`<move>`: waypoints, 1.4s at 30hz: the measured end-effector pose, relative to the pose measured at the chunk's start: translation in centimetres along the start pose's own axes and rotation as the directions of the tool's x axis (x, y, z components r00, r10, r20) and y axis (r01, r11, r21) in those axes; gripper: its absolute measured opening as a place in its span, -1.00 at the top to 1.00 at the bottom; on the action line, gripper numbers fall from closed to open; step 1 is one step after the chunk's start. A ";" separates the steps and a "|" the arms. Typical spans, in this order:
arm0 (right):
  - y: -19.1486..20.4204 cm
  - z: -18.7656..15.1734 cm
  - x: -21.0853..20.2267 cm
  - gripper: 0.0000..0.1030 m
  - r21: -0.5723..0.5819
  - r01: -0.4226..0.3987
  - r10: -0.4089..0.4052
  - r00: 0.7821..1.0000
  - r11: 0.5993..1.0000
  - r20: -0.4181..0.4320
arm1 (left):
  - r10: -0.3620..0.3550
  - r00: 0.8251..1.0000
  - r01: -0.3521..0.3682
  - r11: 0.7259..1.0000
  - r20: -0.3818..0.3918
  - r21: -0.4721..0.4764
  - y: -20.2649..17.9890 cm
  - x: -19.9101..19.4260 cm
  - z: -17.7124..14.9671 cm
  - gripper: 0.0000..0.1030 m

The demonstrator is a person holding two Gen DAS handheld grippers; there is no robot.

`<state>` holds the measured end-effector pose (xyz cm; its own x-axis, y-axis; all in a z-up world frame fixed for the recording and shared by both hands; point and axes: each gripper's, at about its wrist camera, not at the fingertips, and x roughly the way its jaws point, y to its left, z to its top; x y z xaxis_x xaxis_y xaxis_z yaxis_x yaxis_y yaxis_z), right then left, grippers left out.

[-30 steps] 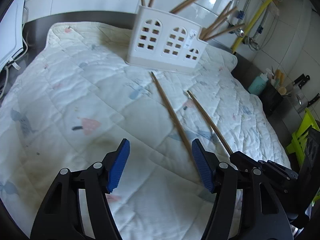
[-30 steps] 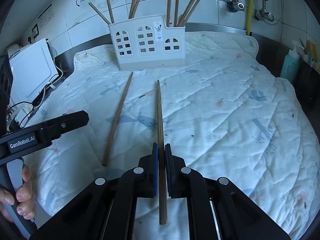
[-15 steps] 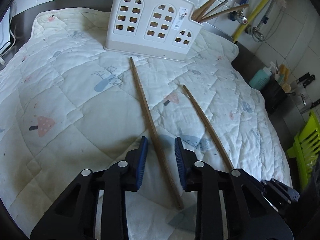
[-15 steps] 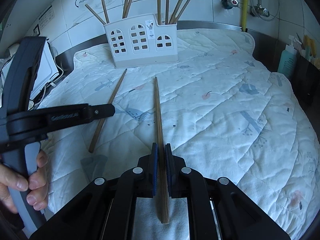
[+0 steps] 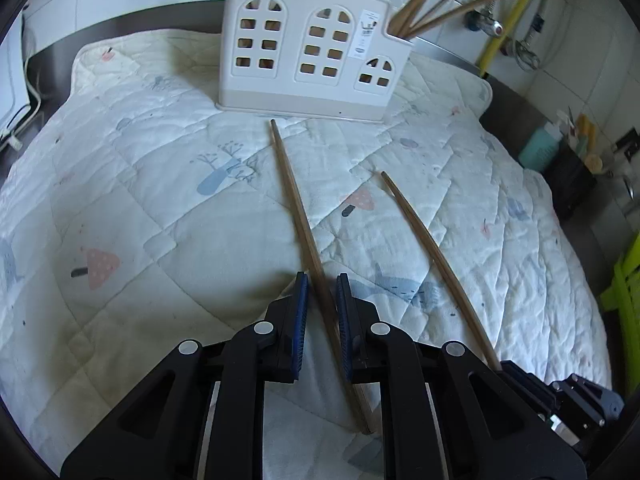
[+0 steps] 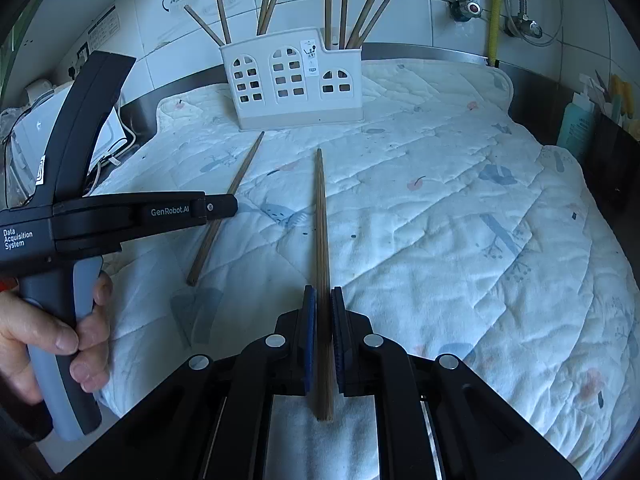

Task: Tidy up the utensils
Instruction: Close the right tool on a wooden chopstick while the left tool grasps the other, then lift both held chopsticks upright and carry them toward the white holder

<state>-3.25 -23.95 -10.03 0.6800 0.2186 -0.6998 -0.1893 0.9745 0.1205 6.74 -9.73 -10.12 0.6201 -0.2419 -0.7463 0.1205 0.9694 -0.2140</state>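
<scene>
Left claw (image 5: 322, 300): closing on the left chopstick (image 5: 298, 216); the stick sits between the blue pads, slightly skewed, and a sliver of gap shows on at least one side. Not yet a firm grip by the look of it.
Right claw (image 6: 323, 312): clamped on the right chopstick (image 6: 320, 220), stick running straight out to 12 o'clock, butt end poking back past the pads.
Left chopstick, place: flat on the quilt (image 5: 140, 200), tip toward the holder (image 5: 308, 48) at 12 o'clock, thick end under your claw at 6.
Right chopstick, place: in the left view it lies at 3 o'clock of the other stick, roughly parallel, well apart.
Holder: white, three window-fronted bays, at the far edge of the quilt; sticks already stand in it, most in the right-hand bay.
Step in hand: finish the left pinch before you lift.
How to do it well: let the pads seat fully; the stick crosses them at a slant, so expect it to swivel. You hold near the thick end, so the long tip will likely droop; lift slowly, tip last.
Risk: pads snagging the quilt; the two claws are close, so keep them from bumping.
Your hand (image 6: 60, 340): on the left grip, seen at 8 o'clock in the right view.
</scene>
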 end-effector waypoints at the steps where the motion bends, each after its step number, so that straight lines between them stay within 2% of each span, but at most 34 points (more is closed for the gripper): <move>1: -0.1 -0.1 -0.1 0.84 0.001 -0.002 0.002 1.000 1.000 0.000 | -0.002 1.000 0.002 1.000 -0.006 0.012 0.1 -0.1 0.0 0.80; 11: -0.2 -0.8 -1.0 0.84 -0.013 -0.001 0.001 1.000 1.000 0.010 | -0.041 0.998 0.048 0.989 -0.054 0.140 1.2 -0.7 0.1 0.80; 15: -0.5 -1.2 -1.1 0.84 -0.001 -0.011 0.011 1.000 1.000 0.016 | -0.077 0.994 0.084 0.992 -0.076 0.090 1.6 -0.6 0.2 0.77; 24: -0.3 -1.5 -0.9 0.84 0.008 -0.002 0.002 0.999 1.000 0.050 | -0.123 0.991 0.122 0.992 -0.046 -0.027 2.2 -0.9 -0.5 0.73; 33: 0.3 -1.7 -0.9 0.85 -0.032 0.034 -0.031 0.997 0.999 0.064 | -0.143 0.989 0.139 0.983 -0.024 -0.120 2.6 -1.0 -1.0 0.72; 37: 0.4 -1.7 -0.9 0.85 -0.037 0.036 -0.033 0.997 0.999 0.066 | -0.134 0.991 0.132 0.984 -0.006 -0.120 2.5 -1.0 -1.2 0.72; 39: 0.4 -1.6 -0.9 0.86 -0.040 0.036 -0.033 0.997 0.999 0.068 | -0.108 0.994 0.107 0.992 -0.004 -0.063 1.9 -1.0 -1.2 0.82; 42: 0.6 -1.2 -1.4 0.86 -0.050 0.038 -0.034 0.996 0.998 0.078 | -0.084 0.996 0.084 0.996 -0.030 -0.003 1.4 -1.0 -0.7 0.82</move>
<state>-5.20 -23.77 -9.83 0.7390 0.1889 -0.6466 -0.1986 0.9783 0.0588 5.73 -8.20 -10.11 0.5842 -0.3234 -0.7444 0.1699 0.9456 -0.2775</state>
